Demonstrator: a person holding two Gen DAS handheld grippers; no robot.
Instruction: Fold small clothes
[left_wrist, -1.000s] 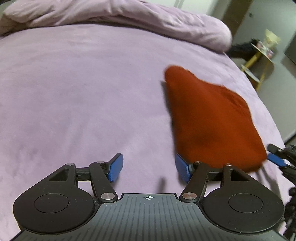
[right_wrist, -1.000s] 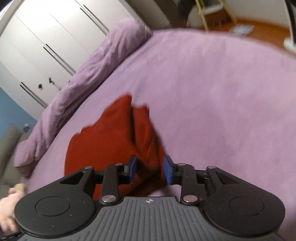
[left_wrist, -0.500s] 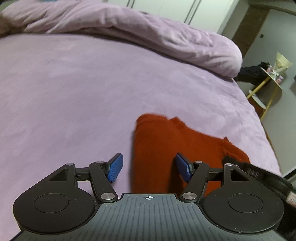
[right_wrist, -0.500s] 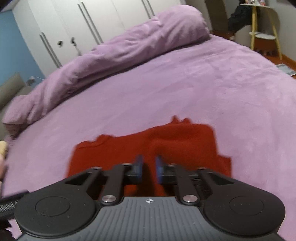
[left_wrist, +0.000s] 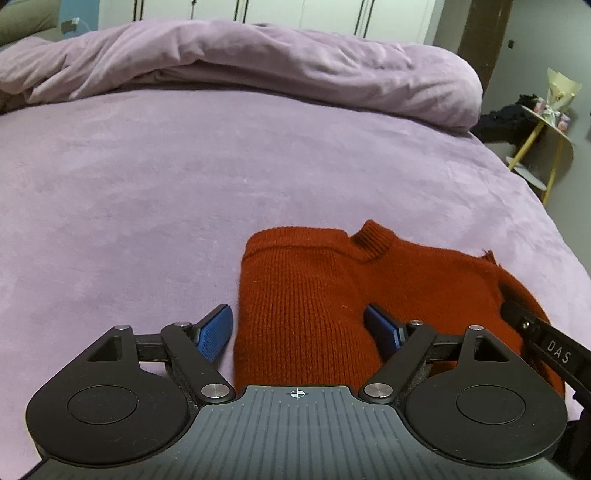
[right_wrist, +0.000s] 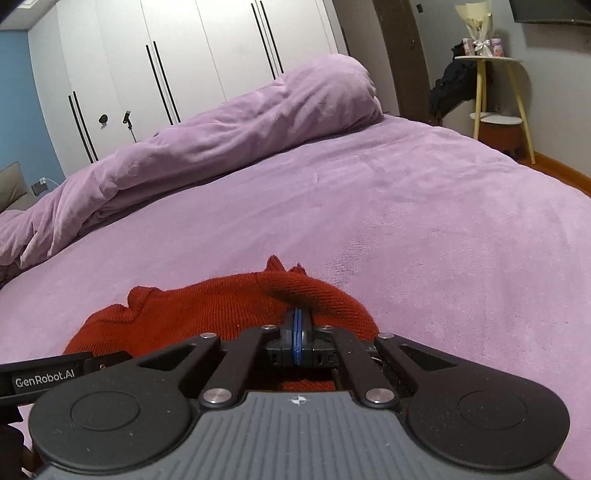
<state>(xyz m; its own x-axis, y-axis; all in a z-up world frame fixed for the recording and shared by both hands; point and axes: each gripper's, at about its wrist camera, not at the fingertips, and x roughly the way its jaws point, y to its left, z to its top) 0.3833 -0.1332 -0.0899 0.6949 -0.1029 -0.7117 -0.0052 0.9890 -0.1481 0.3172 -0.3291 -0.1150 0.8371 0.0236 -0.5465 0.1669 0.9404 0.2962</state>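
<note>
Lilac plush bedding covers the bed (left_wrist: 184, 192), with a rolled duvet of the same lilac fabric (left_wrist: 258, 62) along its far edge, white wardrobe doors (right_wrist: 207, 66) behind it and a yellow-legged side table (right_wrist: 495, 96) off to the right. On the near part of the bed lies the small rust-red knitted sweater (left_wrist: 314, 295), collar pointing away from me, spread mostly flat except for its right side. My left gripper (left_wrist: 299, 328) hovers just above the sweater's left portion; its jaws have just been opening and now stand wide, one blue pad (left_wrist: 214, 332) over bare bedding beside the sweater's left edge, the other over the knit, neither pressing on anything. My right gripper (right_wrist: 296, 332) has its jaws fully closed, blue pads together, with a fold of the sweater's right side bunched and humped over their tips; I judge the cloth is pinched there, so that side is kept raised and under control while the left lines up on the opposite edge. I assess the fold as barely begun: the sweater is positioned and anchored on one side only, and the left hold is not yet made.
</note>
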